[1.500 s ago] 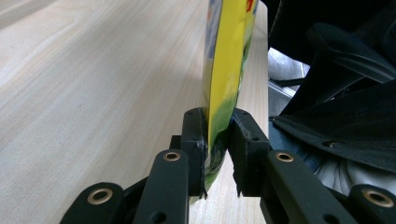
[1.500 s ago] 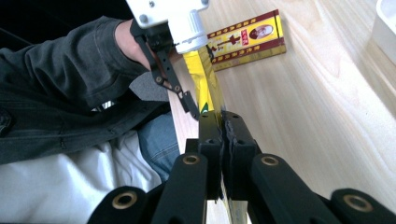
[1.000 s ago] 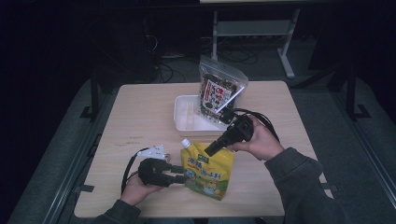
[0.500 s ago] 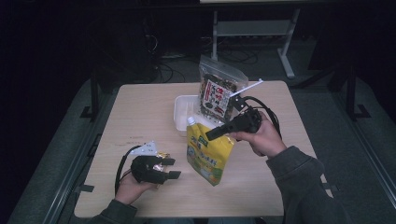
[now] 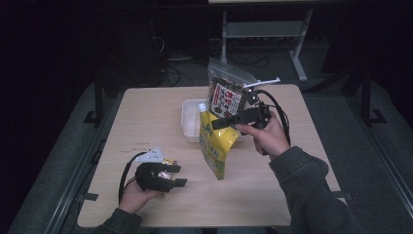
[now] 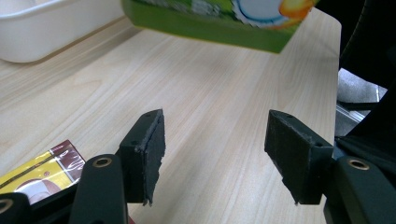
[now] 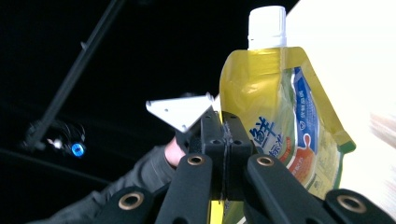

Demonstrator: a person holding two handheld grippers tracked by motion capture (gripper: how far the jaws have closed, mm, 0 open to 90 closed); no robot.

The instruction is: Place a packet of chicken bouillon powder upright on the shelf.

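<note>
Now we lift the yellow pouch [image 5: 215, 146] with our right gripper [image 5: 220, 122], fingers clamped on it, left gripper [image 5: 176, 175] fingers just opened and empty, and next we carry it over the white tub [image 5: 189, 122].

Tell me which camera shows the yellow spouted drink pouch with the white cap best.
The right gripper view: the yellow spouted drink pouch is close, cap and print plain. The high view shows it whole but small; the left gripper view catches its green bottom edge.

Yellow pouch [image 6: 210, 21] cut off by top edge.
</note>
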